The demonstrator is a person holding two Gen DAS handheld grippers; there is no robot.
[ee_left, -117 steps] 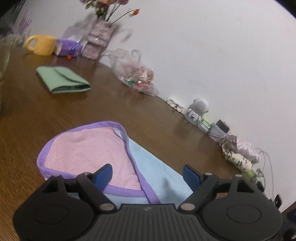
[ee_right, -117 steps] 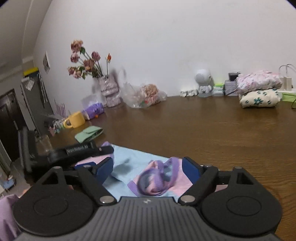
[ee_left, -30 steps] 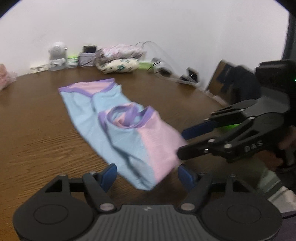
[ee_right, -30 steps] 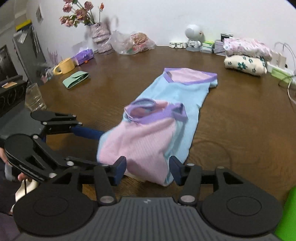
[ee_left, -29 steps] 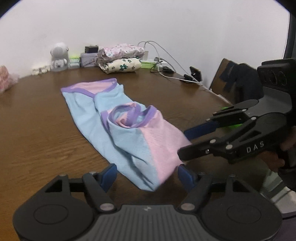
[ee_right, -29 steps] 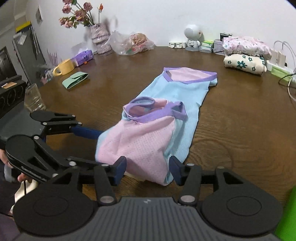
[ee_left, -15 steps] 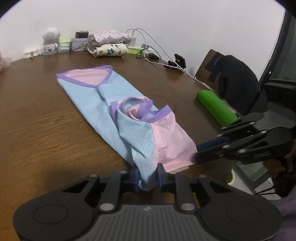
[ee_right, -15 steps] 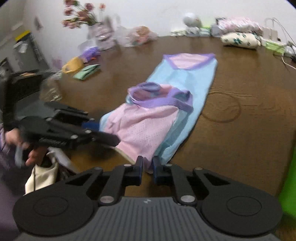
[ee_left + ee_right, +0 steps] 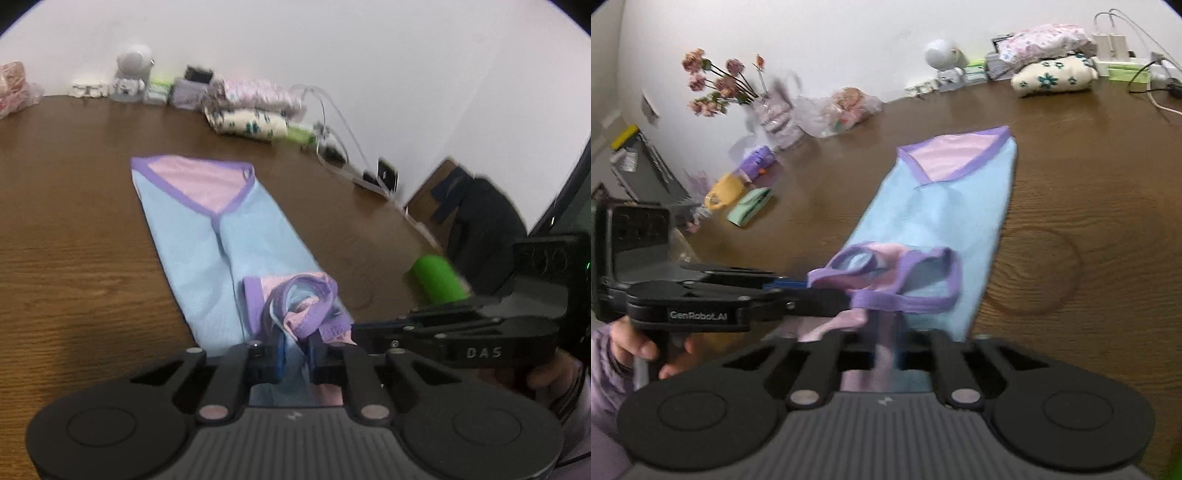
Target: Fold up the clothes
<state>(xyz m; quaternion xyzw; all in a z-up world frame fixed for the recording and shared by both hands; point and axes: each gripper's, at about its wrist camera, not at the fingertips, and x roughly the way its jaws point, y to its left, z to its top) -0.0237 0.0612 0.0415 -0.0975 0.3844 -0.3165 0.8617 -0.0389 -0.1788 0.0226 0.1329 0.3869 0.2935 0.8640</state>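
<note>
Wooden table (image 9: pixel 74 258), bearing a light-blue garment (image 9: pixel 221 236) with pink panels and purple trim, laid out lengthwise away from the camera. Far end: flat on the wood, a pink triangle (image 9: pixel 955 155) edged in purple. Near end: bunched and raised off the table, the purple-trimmed openings (image 9: pixel 886 273) gathered into a loose roll over the blue body.

Left gripper (image 9: pixel 295 356): clenched on the near edge of the garment, blue cloth pinched between the fingers. Right gripper (image 9: pixel 886 354): likewise clamped on the near edge, pink and blue cloth running into the closed fingers. Each tool appears side-on in the other's view, the two close together at the same end.

Step in hand, as judged: a lengthwise fold, the near end lifted for carrying toward the far end. The next move calls for both tools travelling together at equal height, so the lifted edge stays straight and lands square on the flat part.

Background: folded clothes (image 9: pixel 1052 74) by the wall, vase of flowers (image 9: pixel 775 114), yellow mug (image 9: pixel 726 192).
</note>
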